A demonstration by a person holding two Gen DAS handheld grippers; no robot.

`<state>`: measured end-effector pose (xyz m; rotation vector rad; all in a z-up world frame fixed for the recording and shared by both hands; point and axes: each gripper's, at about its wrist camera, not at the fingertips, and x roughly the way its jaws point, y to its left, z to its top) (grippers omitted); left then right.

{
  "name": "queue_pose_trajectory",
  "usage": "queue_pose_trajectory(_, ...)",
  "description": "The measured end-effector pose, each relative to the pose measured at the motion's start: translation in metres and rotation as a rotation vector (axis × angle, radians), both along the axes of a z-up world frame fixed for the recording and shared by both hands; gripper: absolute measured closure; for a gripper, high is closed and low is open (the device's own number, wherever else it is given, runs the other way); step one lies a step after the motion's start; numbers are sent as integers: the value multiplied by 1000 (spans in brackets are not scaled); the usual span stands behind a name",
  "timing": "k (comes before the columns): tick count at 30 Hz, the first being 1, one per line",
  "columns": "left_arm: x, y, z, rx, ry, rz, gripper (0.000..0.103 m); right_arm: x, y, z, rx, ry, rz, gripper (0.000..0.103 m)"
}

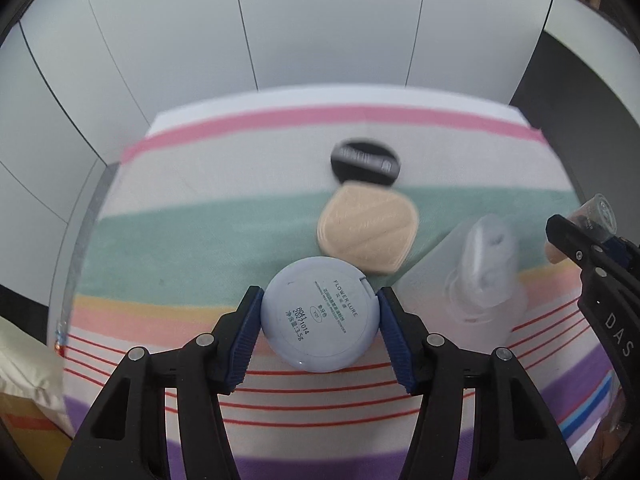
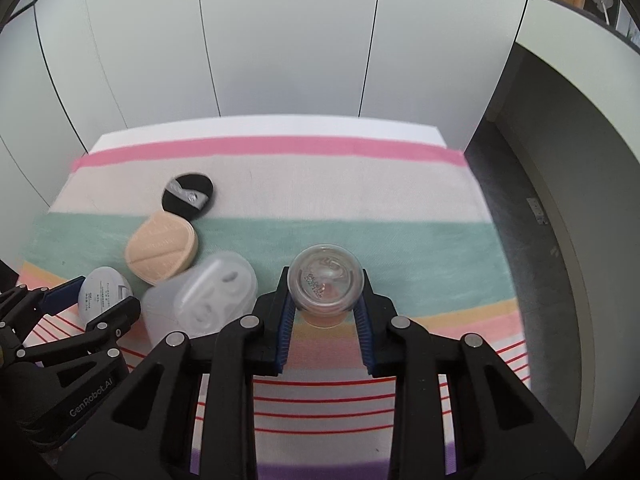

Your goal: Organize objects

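- Striped cloth [image 2: 360,200] covers the table, pale wall panels behind.
- Left gripper [image 1: 319,322] clamps the round blue compact [image 1: 319,314] between its 2 pads.
- Beyond the compact: beige puff [image 1: 368,228], then black puff [image 1: 365,160].
- Clear case [image 2: 208,300] lies just right of the compact.
- Right gripper [image 2: 325,304] grips a clear bottle [image 2: 325,280], further right.

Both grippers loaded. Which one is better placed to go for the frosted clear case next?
Neither yet. Left gripper grips the blue compact; right gripper grips the glass bottle. The frosted clear case lies between them.
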<state>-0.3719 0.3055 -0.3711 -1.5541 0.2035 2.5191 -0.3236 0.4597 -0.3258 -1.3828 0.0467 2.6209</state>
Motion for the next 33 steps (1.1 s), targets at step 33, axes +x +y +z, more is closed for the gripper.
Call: queue_pose_trajectory(33, 98, -61, 305, 109, 280, 66, 45, 110, -23, 295, -5, 228, 55, 75)
